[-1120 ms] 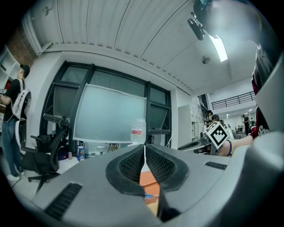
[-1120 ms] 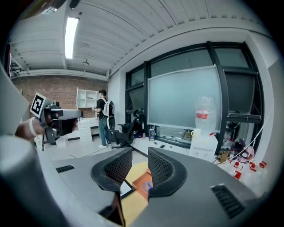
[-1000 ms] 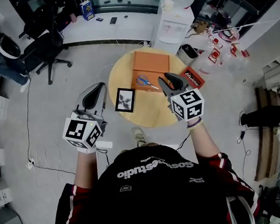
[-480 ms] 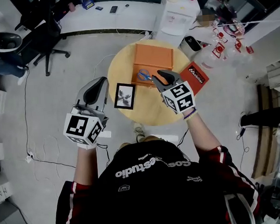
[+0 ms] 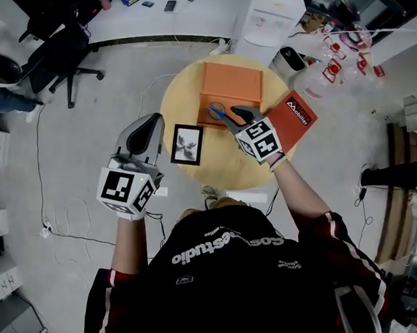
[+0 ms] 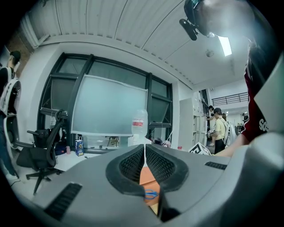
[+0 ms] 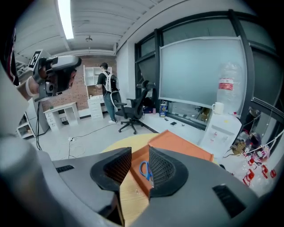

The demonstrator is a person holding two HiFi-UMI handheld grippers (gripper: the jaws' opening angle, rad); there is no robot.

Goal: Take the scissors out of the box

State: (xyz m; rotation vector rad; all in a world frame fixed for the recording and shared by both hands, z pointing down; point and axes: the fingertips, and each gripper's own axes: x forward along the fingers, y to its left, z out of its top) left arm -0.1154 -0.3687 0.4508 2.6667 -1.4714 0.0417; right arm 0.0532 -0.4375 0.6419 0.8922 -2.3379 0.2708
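The scissors point(image 5: 216, 112), with blue handles, lie inside the open orange box point(image 5: 231, 85) on the round wooden table point(image 5: 215, 165). My right gripper point(image 5: 237, 114) hangs over the box's near edge, just right of the scissors and tilted down. Its jaws are opening and hold nothing. In the right gripper view the scissors point(image 7: 145, 170) show beyond the gap of the right gripper point(image 7: 140, 157), low in the orange box point(image 7: 179, 145). My left gripper point(image 5: 150, 125) is off the table's left edge, pointing level, shut and empty. In the left gripper view, the scissors point(image 6: 151, 193) peek below the left gripper point(image 6: 145, 153).
A framed picture point(image 5: 187, 144) lies on the table left of the box, and a red package point(image 5: 293, 118) at its right edge. Beyond the table stand a water dispenser point(image 5: 269, 21) and an office chair point(image 5: 63, 51). Cables run over the floor point(image 5: 75, 208).
My right gripper has sunk towards the table and moved up to the box's near edge beside the scissors. My left gripper has shifted a little towards the table.
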